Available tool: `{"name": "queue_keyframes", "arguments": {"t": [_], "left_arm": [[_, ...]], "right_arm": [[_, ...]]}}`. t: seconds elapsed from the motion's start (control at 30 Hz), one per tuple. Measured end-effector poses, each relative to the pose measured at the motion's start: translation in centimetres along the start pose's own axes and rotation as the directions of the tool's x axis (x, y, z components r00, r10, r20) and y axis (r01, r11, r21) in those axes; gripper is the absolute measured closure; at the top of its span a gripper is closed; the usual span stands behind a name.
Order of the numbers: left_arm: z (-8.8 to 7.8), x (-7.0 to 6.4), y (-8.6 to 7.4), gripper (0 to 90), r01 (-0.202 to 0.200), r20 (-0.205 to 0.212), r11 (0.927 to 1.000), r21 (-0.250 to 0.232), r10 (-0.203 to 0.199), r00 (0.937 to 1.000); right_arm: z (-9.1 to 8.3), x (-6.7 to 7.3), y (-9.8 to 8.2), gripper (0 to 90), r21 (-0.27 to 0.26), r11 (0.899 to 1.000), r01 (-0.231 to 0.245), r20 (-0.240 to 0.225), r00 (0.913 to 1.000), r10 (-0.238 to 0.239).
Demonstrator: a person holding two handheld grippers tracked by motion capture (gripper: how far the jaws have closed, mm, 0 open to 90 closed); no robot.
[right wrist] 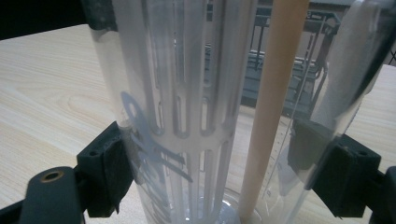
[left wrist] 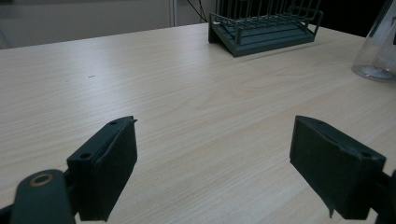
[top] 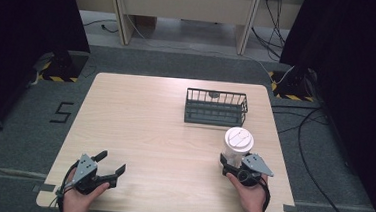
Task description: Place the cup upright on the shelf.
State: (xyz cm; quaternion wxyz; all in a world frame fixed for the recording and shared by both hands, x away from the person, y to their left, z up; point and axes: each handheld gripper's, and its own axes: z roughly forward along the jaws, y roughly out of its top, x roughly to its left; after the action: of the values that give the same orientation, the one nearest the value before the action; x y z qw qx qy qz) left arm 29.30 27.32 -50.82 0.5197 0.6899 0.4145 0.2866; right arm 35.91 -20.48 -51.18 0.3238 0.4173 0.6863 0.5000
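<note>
A clear plastic bottle (top: pixel 237 148) with a white lid stands upright on the table's right front part. My right gripper (top: pixel 233 162) is shut on its lower body. In the right gripper view the bottle (right wrist: pixel 187 102) sits between the two black pads, with a white slotted insert and a beige stick (right wrist: pixel 271 107) inside; the right gripper (right wrist: pixel 210 170) presses it from both sides. My left gripper (top: pixel 112 162) rests open near the front left edge, holding nothing. In the left gripper view the left gripper (left wrist: pixel 215 163) frames bare wood, and the bottle (left wrist: pixel 379 51) stands far right.
A dark wire basket (top: pixel 216 108) stands on the wooden table (top: pixel 144 123) behind the bottle, toward the back right; it also appears as the basket (left wrist: pixel 266 28) ahead of the left gripper. Cables and stand bases lie on the grey floor around the table.
</note>
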Motion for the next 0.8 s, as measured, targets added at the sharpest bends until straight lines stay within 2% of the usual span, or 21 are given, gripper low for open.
{"name": "queue_keyframes", "arguments": {"t": [0.5, 0.8], "left_arm": [[0.0, 0.1, 0.0, 14.5, -0.003, -0.007, 1.0000, -0.001, 0.003, 1.0000], [0.0, 0.1, 0.0, 14.5, -0.002, -0.008, 1.0000, -0.001, 0.002, 1.0000]], "right_arm": [[-0.1, -0.2, 0.8, 18.8, -0.004, 1.000, -0.006, 0.005, 1.0000, 0.006], [0.3, -0.2, 1.6, 18.8, -0.004, 1.000, 0.005, 0.003, 1.0000, -0.005]]}}
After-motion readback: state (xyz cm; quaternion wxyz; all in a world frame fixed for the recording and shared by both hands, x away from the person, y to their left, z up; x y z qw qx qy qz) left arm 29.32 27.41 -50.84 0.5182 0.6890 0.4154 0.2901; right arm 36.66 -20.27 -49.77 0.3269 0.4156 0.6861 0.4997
